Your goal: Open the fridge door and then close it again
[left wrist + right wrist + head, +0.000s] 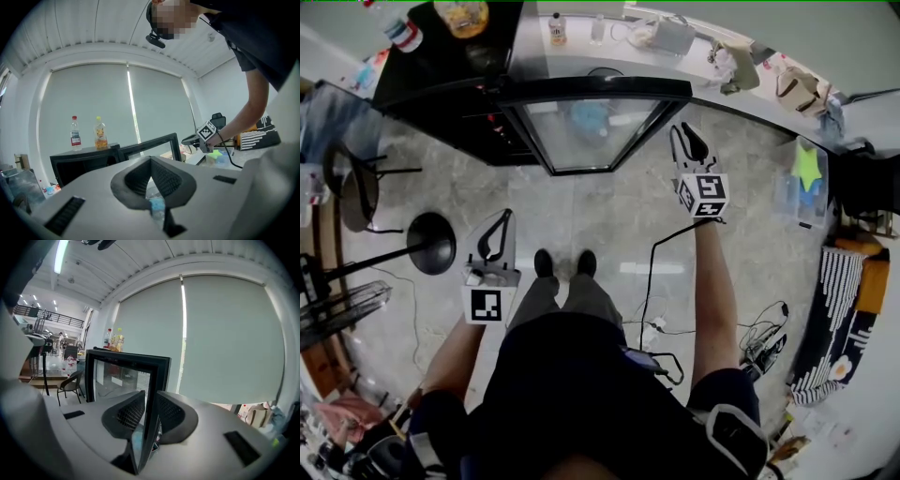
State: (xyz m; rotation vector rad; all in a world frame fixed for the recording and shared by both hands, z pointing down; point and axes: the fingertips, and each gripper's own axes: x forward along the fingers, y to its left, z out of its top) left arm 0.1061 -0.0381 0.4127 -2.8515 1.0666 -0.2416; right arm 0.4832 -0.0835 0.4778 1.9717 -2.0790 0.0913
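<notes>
Head view steeply down, both gripper views level (fridge door (591,90) shared)

My left claw (499,225) and right claw (690,139) are grey with black-and-white square markers. The fridge door (591,90), upper middle, is black-framed; the floor (609,220) is pale marbled grey.

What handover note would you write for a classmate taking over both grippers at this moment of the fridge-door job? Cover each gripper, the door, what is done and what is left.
The left gripper is shut and empty, held low and clear of the fridge.
The right gripper is shut on the free edge of the fridge door.
The door stands swung open toward the person.
Done: the opening, by the look of it.
Left: swing the door shut, then let go.
</notes>
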